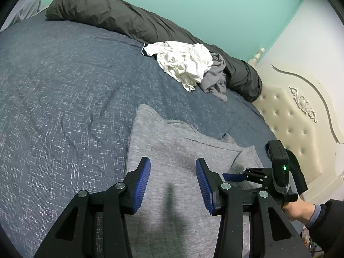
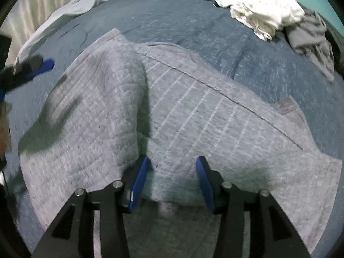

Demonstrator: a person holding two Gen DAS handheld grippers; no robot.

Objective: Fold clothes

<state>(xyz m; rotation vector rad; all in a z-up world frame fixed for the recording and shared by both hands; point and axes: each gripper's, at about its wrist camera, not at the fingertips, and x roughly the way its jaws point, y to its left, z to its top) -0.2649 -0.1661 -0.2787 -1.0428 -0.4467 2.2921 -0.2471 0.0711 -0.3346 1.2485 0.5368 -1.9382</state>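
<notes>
While both jaws gape wide w/ nothing held, left gripper (image 1: 173, 183) & right gripper (image 2: 172, 182) hover over grey garment (image 2: 182, 118) spread on blue bedspread (image 1: 64, 86); white clothes (image 1: 182, 64) piled at 1 o'clock, dark duvet (image 1: 107, 13) beyond.

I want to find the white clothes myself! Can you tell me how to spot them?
Start at the long dark grey duvet roll along the teal wall. Just in front of it, on the blue bedspread, sits a crumpled pile. The white clothes are its bright part; the small grey garment beside them is darker.
</notes>
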